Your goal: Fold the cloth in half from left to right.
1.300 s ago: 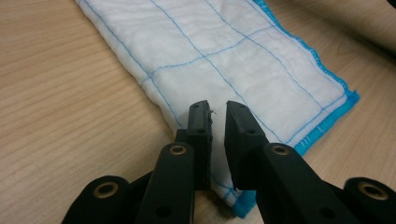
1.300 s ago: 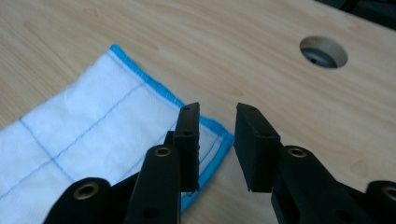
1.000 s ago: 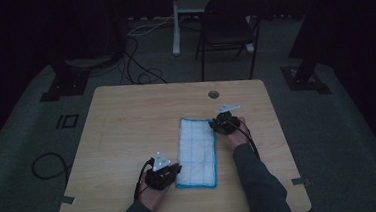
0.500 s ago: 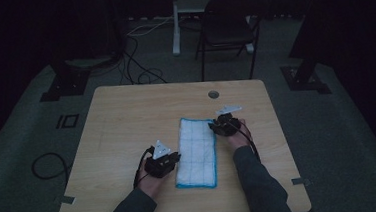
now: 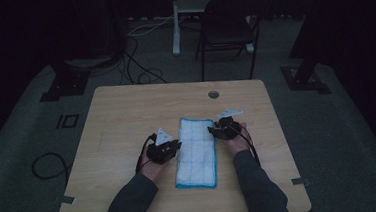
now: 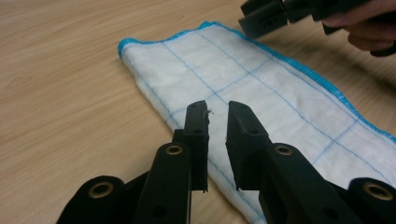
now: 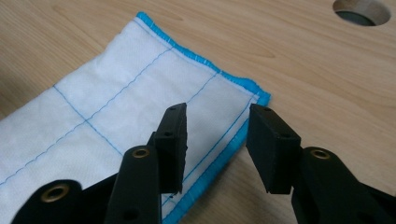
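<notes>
Folded white cloth (image 5: 196, 152) (blue-edged) flat on wooden table (image 5: 121, 115); left gripper (image 6: 217, 126) narrowly parted over its edge, right gripper (image 7: 217, 135) wide at corner.

A white cloth (image 5: 196, 151) with blue grid stitching and blue edging lies flat, seemingly folded, mid-table

A dim, bare recording room or lab: a light wooden table with a round cable hole (image 5: 213, 94) stands alone on grey carpet (image 5: 23, 147), ringed by black curtained walls. Black metal stand feet (image 5: 64, 87) sit at the corners, loose black cables (image 5: 136, 72) snake over the floor, and a black folding chair (image 5: 228, 30) waits beside a white desk leg (image 5: 174, 21)
</notes>
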`<action>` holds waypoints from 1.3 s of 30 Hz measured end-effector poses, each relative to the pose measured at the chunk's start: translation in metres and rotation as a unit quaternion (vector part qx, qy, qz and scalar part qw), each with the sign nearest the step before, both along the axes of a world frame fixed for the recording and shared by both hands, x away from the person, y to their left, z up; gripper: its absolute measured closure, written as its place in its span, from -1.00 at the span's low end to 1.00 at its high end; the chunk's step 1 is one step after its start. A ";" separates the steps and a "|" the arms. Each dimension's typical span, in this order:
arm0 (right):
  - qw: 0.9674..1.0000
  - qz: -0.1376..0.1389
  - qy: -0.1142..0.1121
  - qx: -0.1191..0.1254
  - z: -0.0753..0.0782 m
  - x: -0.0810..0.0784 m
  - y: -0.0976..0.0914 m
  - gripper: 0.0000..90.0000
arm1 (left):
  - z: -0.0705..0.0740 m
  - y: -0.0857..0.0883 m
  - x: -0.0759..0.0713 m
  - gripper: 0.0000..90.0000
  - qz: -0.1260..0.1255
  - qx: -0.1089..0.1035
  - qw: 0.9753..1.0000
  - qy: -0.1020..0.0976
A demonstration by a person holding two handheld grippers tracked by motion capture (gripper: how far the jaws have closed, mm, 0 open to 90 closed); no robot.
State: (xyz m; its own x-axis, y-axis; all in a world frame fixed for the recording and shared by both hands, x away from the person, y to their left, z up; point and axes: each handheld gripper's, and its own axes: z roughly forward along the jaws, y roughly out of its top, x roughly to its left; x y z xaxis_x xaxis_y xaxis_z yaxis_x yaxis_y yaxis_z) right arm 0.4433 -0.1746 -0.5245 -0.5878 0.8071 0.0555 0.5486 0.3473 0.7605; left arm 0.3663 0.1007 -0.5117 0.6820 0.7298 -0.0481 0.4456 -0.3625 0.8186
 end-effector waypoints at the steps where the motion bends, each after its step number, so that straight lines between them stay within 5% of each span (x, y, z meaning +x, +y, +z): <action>1: 1.000 0.002 0.001 -0.001 -0.001 0.000 0.000 0.28 | -0.001 -0.001 0.002 0.74 -0.001 0.002 1.000 0.000; 16: 1.000 0.003 0.006 -0.003 -0.004 -0.001 0.001 0.26 | -0.007 -0.011 0.023 0.72 0.009 0.019 1.000 -0.015; 19: 1.000 0.003 0.006 -0.002 -0.004 -0.001 0.000 0.26 | -0.005 -0.015 0.034 0.69 0.003 0.040 0.999 -0.027; 25: 1.000 0.002 0.005 -0.001 -0.005 -0.002 -0.001 0.26 | 0.001 -0.013 0.048 0.68 0.009 0.048 0.998 -0.029; 39: 1.000 0.002 0.005 -0.010 -0.007 -0.002 0.002 0.25 | -0.006 -0.020 0.074 0.63 0.007 0.075 0.997 0.001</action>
State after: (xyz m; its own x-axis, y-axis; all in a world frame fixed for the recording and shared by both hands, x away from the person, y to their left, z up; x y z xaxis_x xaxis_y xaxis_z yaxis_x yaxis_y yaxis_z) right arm 0.4417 -0.1723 -0.5320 -0.5911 0.8054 0.0443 0.5540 0.3655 0.7480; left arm 0.4406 0.0812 -0.5175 0.6713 0.7388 0.0602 0.4535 -0.4735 0.7551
